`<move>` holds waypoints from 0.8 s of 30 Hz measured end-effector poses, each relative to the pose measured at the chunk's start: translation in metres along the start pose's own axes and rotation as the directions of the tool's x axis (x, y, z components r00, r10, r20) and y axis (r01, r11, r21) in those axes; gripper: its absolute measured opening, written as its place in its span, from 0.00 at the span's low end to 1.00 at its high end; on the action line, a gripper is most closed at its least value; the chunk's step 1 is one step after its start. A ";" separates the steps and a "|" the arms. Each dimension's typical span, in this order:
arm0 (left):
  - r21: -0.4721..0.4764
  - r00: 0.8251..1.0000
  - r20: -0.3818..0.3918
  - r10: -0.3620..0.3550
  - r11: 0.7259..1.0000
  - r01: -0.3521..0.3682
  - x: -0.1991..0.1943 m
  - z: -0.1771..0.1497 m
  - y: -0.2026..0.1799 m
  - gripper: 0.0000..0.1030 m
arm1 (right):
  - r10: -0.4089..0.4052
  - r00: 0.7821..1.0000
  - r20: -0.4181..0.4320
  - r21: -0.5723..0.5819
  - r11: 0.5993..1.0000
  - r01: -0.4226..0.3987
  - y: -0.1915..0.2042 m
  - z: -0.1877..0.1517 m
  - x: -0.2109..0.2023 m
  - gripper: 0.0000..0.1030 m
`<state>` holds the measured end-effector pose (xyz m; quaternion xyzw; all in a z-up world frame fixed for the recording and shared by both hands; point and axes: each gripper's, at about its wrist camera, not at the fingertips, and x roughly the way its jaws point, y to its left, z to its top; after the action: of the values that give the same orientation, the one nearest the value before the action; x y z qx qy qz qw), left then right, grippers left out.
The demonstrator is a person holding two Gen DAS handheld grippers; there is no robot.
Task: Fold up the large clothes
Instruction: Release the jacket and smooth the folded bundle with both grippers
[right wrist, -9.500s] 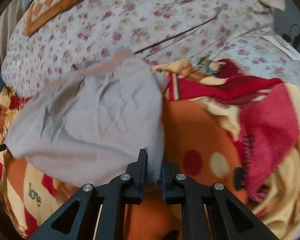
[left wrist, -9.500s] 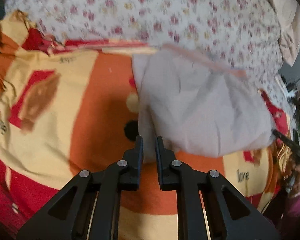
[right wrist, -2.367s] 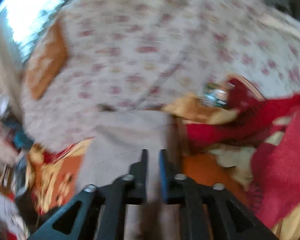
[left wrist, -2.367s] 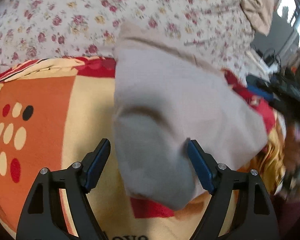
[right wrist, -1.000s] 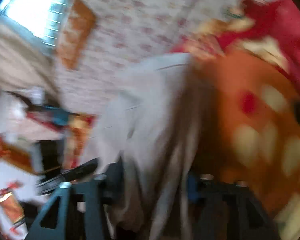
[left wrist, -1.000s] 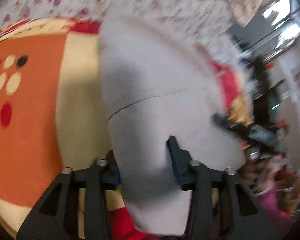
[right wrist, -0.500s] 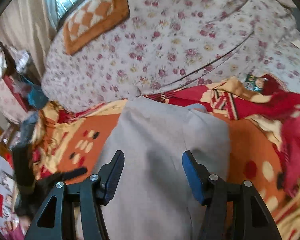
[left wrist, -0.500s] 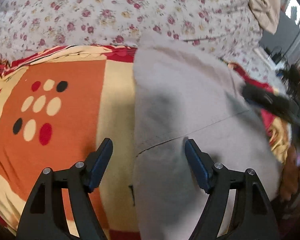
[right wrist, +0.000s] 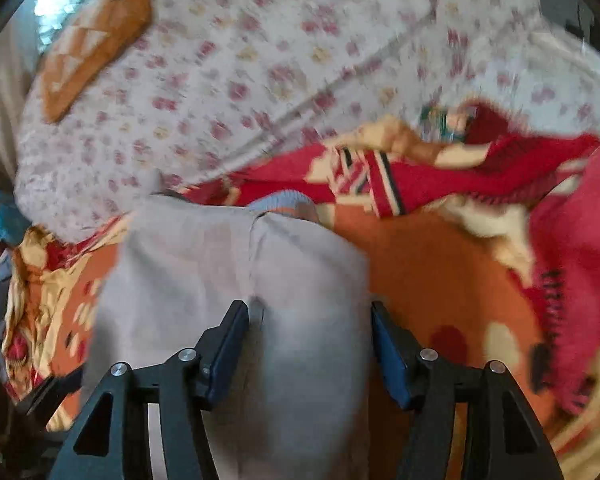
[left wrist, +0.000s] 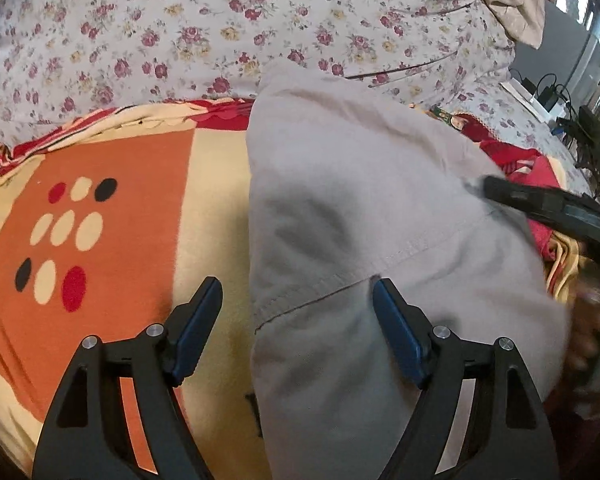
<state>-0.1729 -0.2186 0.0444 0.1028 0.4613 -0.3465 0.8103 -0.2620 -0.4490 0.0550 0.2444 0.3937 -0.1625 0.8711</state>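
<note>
You've got one garment here, a single grey garment (left wrist: 360, 208), folded into a long strip lying on the one orange, cream and red blanket (left wrist: 112, 216) spread over the bed. Behind that, on the far side, is the floral sheet (left wrist: 204, 28), and one orange patterned cushion (right wrist: 92, 48) sits at the far left in your right wrist view.

The grey piece looks smooth on top, with a stitched hem (left wrist: 364, 276) running across it and a folded flap layered over the rest. At its far end there's a bit of blue-grey ribbed trim (right wrist: 280, 200) poking out. Can't tell what kind of garment it is.

Two grippers, both wide open and holding nothing. Your left gripper (left wrist: 296, 312) hovers over the garment's left edge, one finger over the blanket, the other over the cloth. Your right gripper (right wrist: 308, 332) straddles the near right part of the strip, right finger about at its right edge. The right view is motion-blurred, so touching or not, can't say.
</note>
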 end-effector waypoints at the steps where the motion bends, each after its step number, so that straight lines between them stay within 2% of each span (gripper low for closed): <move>1: 0.000 1.000 0.001 0.001 1.000 -0.001 -0.001 -0.001 0.000 0.76 | 0.015 1.000 0.019 -0.032 0.999 -0.014 0.008 -0.006 -0.016 0.58; 4: -0.004 1.000 0.003 0.006 1.000 -0.006 -0.002 -0.003 -0.002 0.76 | 0.062 0.998 0.033 -0.134 0.989 -0.057 0.030 -0.026 -0.050 0.58; 6: 0.004 1.000 0.012 0.016 1.000 -0.016 -0.003 -0.005 -0.004 0.76 | 0.084 0.996 0.010 -0.179 0.980 -0.080 0.039 -0.043 -0.057 0.58; 7: 0.012 0.999 0.023 0.026 1.000 -0.026 -0.005 -0.007 -0.006 0.76 | 0.074 0.997 -0.014 -0.210 0.975 -0.075 0.041 -0.054 -0.055 0.58; 10: 0.026 0.999 0.039 0.024 0.999 -0.026 -0.010 -0.012 -0.009 0.76 | -0.066 0.996 -0.052 -0.285 0.957 0.049 0.036 -0.083 -0.039 0.56; 12: 0.021 0.999 0.043 0.028 0.999 -0.028 -0.014 -0.015 -0.009 0.76 | -0.085 0.995 -0.047 -0.252 0.965 0.070 0.025 -0.091 -0.036 0.56; 16: 0.021 0.997 0.063 0.050 0.998 -0.052 -0.024 -0.020 -0.009 0.76 | -0.049 0.998 -0.028 -0.161 0.986 0.044 0.014 -0.094 -0.057 0.56; 20: 0.018 0.993 0.092 0.072 0.997 -0.074 -0.035 -0.022 -0.008 0.76 | -0.015 0.999 0.035 -0.123 0.992 0.020 0.024 -0.098 -0.088 0.56; 24: 0.012 0.989 0.122 0.080 0.997 -0.082 -0.047 -0.025 -0.005 0.76 | -0.003 0.997 0.073 -0.109 0.994 0.011 0.039 -0.098 -0.101 0.62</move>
<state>-0.2086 -0.1884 0.0701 0.1072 0.4034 -0.3228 0.8494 -0.3676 -0.3529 0.0881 0.1888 0.3710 -0.1527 0.8963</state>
